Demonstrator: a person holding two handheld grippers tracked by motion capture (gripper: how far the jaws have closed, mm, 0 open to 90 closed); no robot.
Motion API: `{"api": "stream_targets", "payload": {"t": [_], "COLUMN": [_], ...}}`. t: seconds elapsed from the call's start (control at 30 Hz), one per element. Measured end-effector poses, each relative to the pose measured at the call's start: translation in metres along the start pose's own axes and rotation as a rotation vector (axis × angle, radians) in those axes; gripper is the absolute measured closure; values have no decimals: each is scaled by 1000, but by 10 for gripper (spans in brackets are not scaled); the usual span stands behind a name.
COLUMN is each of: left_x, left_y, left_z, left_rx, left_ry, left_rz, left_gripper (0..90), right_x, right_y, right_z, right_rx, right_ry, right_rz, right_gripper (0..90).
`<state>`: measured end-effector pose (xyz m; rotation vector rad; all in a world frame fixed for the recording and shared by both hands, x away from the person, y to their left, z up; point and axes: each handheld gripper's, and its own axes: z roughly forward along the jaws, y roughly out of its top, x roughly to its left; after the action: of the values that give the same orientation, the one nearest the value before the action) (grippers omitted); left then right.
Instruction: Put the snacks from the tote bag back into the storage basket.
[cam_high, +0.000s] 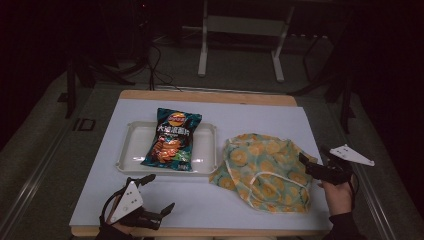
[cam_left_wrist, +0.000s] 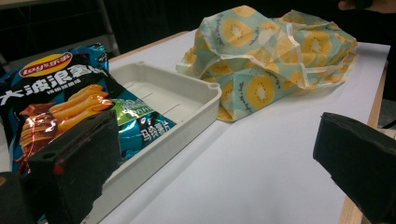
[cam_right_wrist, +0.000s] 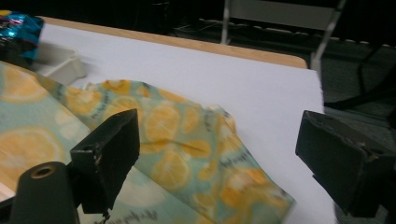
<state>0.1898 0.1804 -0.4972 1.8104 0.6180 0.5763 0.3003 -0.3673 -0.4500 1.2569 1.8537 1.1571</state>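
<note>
Right gripper (cam_high: 314, 165) poised wide open, empty, at the fruit-print bag's (cam_high: 262, 170) right edge.

It should pinch one fabric layer near the white handle (cam_high: 260, 178); the left gripper (cam_high: 159, 194), also open and empty, waits by the chip packet (cam_high: 171, 139) in the tray (cam_high: 129, 148).

— What sort of place is this?
— A lab or recording room: dim, a white-topped table (cam_high: 210, 200), bare metal stand legs (cam_high: 202, 55) and loose cables (cam_high: 157, 70) on the floor.
</note>
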Motion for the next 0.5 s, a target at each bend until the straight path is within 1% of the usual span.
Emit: {"api": "stream_targets", "payload": {"t": [0.03, 0.07, 0.13, 0.2, 0.23, 0.33, 0.37, 0.4, 0.5], "left_x": [0, 0, 0, 0, 0, 0, 1, 1, 0], "left_y": [0, 0, 0, 0, 0, 0, 0, 0, 0], "left_z": [0, 0, 0, 0, 0, 0, 0, 0, -1], "left_rx": [0, 1, 2, 2, 1, 1, 1, 1, 3], "left_ry": [0, 0, 0, -2, -2, 0, 0, 0, 0], "left_rz": [0, -1, 0, 1, -1, -1, 1, 1, 4], "left_gripper": [13, 13, 13, 13, 13, 13, 13, 13, 13], "right_x": [0, -2, -3, -4, -5, -6, -4, -4, 0], "right_y": [0, -5, -9, -10, -13, -17, -21, -21, -28], "right_z": [0, -2, -4, -5, -7, -9, -10, -10, -9], "right_rx": [0, -1, -1, -4, -15, -23, -33, -33, -42], "right_ry": [0, -15, -23, -29, -46, -48, -53, -53, -62], "right_rz": [0, -5, -9, -8, -8, -4, -10, -10, -33], "right_gripper": [134, 134, 135, 135, 135, 136, 135, 135, 135]}}
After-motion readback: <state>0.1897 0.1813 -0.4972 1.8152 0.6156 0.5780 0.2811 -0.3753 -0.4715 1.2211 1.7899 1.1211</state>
